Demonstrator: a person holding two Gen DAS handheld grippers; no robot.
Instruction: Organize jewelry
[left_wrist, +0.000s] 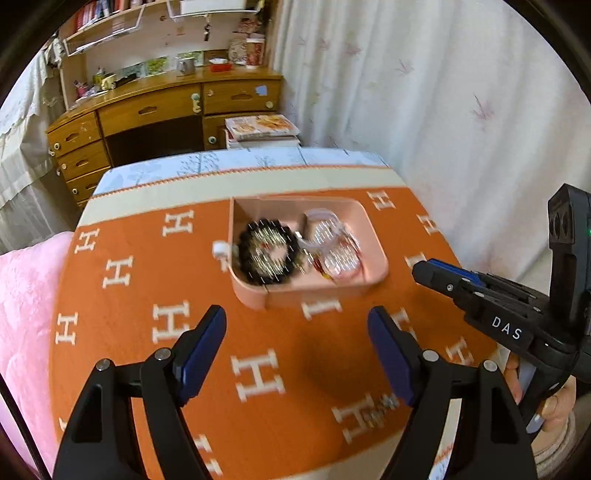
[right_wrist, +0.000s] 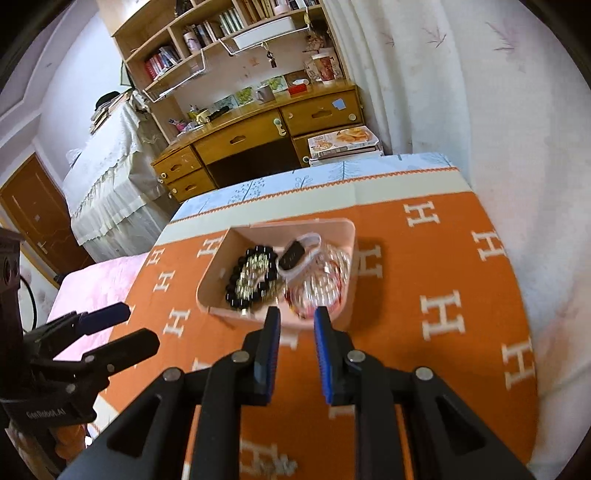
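A pink tray (left_wrist: 373, 236) (right_wrist: 218, 258) sits on the orange cloth. It holds a black bead bracelet (left_wrist: 258, 254) (right_wrist: 243, 284) with shiny chains inside it, and clear and red beaded pieces (left_wrist: 338, 251) (right_wrist: 325, 284). A small silvery piece of jewelry (left_wrist: 380, 408) (right_wrist: 275, 467) lies on the cloth near me. My left gripper (left_wrist: 297, 325) is open and empty, above the cloth in front of the tray. My right gripper (right_wrist: 297, 314) is open with a narrow gap, empty, just before the tray's near wall. It also shows in the left wrist view (left_wrist: 428, 271).
The orange cloth with white H letters (left_wrist: 166, 369) covers a small table. A pink blanket (left_wrist: 26, 314) lies at the left. A white curtain (left_wrist: 443, 92) hangs at the right. A wooden desk (left_wrist: 147, 110) with shelves stands behind, with a stack of magazines (left_wrist: 262, 129).
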